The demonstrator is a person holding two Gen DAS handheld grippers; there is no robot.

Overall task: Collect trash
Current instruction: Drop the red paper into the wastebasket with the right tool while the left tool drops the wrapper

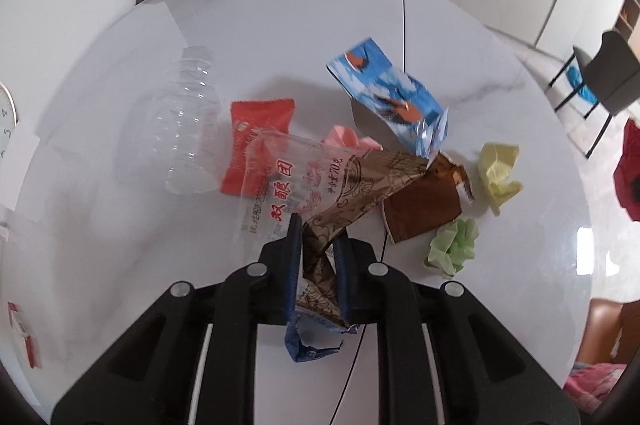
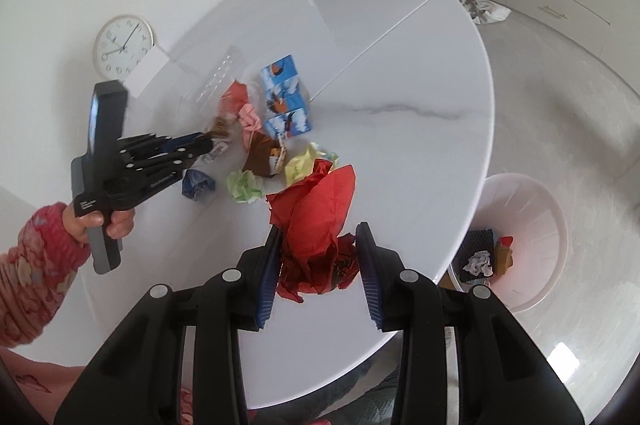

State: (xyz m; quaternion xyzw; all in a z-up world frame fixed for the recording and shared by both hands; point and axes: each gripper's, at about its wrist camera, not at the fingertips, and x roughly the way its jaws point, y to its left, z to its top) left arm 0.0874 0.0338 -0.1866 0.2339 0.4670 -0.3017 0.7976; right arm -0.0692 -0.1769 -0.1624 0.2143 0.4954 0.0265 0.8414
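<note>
— What has the left tool got?
— It's clamped on a brown patterned wrapper, at the near edge of the litter pile on the white table.
— And the right tool?
— Narrowed around crumpled red paper, held above the table — the bin stands on the floor, right.

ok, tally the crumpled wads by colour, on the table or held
Pink wad: 1
Yellow wad: 1
Green wad: 1
Blue wad: 1
Red wad: 1, held in the right claw
Total: 5
</note>
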